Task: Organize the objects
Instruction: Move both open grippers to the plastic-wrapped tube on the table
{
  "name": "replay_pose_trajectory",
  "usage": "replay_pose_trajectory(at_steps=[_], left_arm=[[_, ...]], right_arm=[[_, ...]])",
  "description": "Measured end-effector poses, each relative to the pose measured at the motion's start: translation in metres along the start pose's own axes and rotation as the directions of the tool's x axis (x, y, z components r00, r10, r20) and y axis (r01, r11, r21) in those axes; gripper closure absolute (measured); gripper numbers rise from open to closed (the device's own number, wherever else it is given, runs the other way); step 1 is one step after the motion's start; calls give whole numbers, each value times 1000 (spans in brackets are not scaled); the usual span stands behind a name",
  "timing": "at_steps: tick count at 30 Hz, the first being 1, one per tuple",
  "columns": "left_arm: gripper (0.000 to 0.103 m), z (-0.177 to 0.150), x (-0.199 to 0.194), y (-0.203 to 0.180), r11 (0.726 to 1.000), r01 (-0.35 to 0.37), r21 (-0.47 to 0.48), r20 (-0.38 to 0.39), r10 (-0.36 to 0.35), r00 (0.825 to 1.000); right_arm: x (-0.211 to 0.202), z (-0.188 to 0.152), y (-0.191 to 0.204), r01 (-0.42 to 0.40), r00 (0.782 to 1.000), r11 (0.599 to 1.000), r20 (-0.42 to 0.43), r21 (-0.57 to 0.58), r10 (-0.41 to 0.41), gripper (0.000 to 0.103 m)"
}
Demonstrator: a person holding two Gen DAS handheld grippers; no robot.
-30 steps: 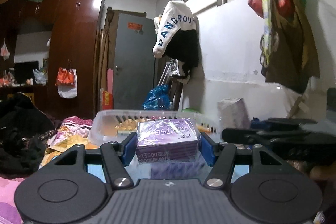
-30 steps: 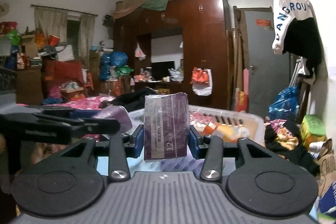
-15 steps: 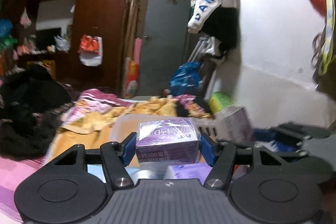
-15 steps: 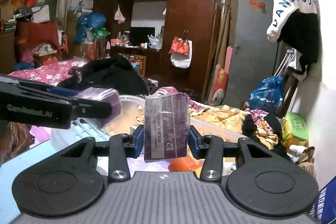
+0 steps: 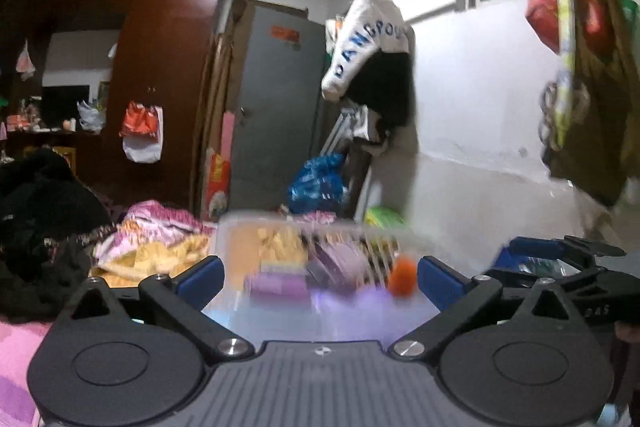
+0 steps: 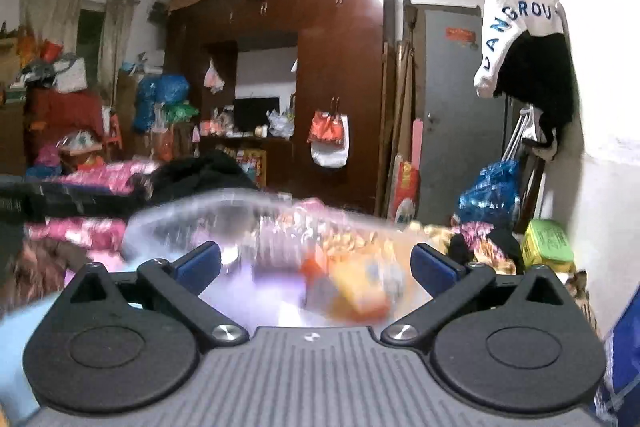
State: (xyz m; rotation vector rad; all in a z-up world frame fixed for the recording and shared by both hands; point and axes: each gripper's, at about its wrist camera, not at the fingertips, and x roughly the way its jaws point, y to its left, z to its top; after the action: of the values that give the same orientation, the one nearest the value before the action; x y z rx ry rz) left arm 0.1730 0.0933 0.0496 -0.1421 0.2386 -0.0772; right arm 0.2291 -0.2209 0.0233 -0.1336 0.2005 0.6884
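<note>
Our left gripper (image 5: 320,277) stands with its blue pads spread wide and nothing between them, and our right gripper (image 6: 316,267) is released the same way, its jaws far apart and empty. Just ahead of both sits the clear plastic basket (image 5: 240,223), smeared by motion blur in both wrist views. Inside it we make out purple boxes (image 5: 280,287), one lying low near the front and another leaning behind it, with a small orange item (image 5: 402,277) to their right; from the right wrist we also see an orange-yellow packet (image 6: 360,287) in the basket (image 6: 180,215), though its details are too blurred to read. Our right gripper's black frame (image 5: 560,267) shows at the left view's right edge. Beyond the basket lie rumpled floral bedding (image 5: 160,239), a dark wardrobe (image 6: 340,87) and a grey door (image 5: 276,107).
</note>
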Motion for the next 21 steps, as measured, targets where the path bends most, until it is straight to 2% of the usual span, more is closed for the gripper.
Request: replay_pose_trajectory(at_steps=[4,6,8,14,21], left_arm=[[0,-46,-22,10,1000,3,15,-87,-1,996],[0,-65,-30,15,999,36,20,-117,-33,993],[0,-79,-32,15,998,46,33,-154,-40,987],[0,-98,-22,5,995,31,97,-241,-6,971],[1,-108,-20,1,993,53,108,-280,-20,960]], right_arm=[[-6,-46,-4,-42,989,997,-137,61,50,0],[-13,-60,-7,-104,979,989,-165,107,121,0],[-18,-67,-4,-124,974,983,-172,137,147,0],[-4,-62,-1,-34,970,995,-236,91,55,0],[4,-86,-11,-16,949,993,-310,119,52,0]])
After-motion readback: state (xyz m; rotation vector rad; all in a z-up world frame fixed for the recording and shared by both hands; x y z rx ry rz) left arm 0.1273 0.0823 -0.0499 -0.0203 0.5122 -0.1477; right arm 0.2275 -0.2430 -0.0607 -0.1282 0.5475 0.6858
